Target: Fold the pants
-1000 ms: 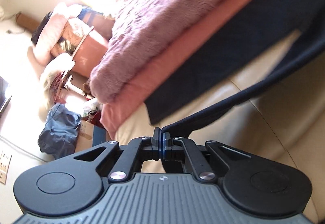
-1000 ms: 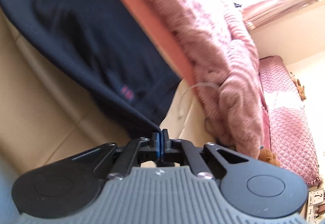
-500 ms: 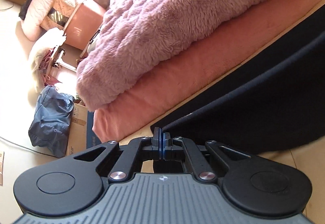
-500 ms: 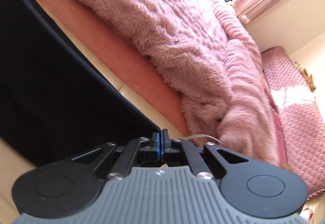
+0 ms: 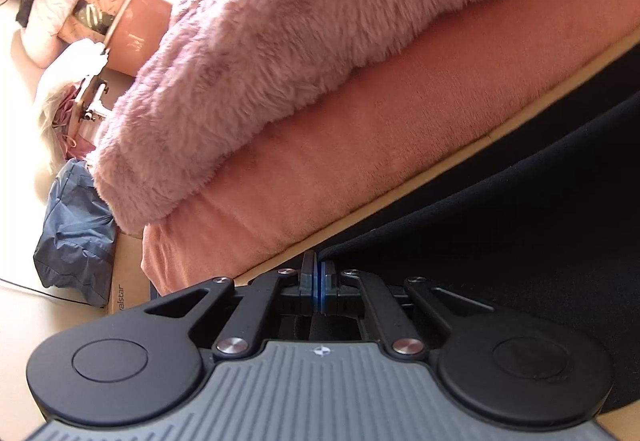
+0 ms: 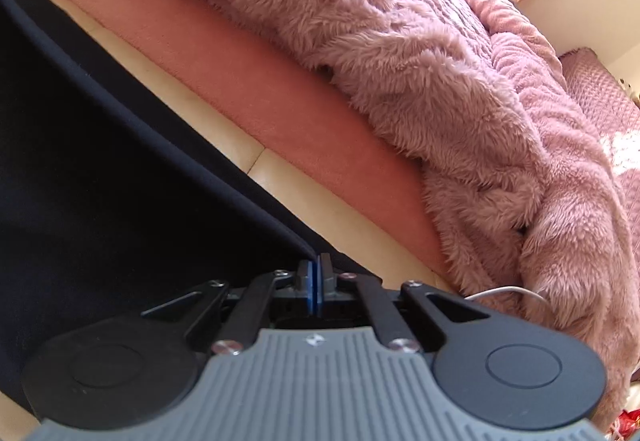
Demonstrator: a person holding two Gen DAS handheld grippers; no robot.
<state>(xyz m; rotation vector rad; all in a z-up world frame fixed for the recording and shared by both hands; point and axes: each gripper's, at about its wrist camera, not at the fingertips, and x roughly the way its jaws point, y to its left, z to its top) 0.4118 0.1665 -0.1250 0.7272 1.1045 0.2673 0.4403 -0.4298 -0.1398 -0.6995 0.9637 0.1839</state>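
Note:
The dark navy pants [image 5: 500,225] lie folded over on the tan leather surface [image 5: 400,201], filling the right of the left wrist view and the left of the right wrist view [image 6: 100,169]. My left gripper [image 5: 319,269] is shut on a corner edge of the pants, low over the surface. My right gripper [image 6: 314,265] is shut on the other corner edge of the pants. The fabric runs taut from each pair of fingertips toward the middle.
A salmon blanket [image 5: 360,129] and a fluffy pink blanket [image 5: 300,21] lie just beyond the pants, also in the right wrist view [image 6: 400,41]. A blue bag [image 5: 76,237], a cardboard box [image 5: 124,289] and clutter stand on the floor at left. A white cable [image 6: 504,291] lies near the right gripper.
Both grippers have carried the held pants edge forward and down toward the blankets. The pants now lie doubled over on the tan surface, and the blankets look much closer.

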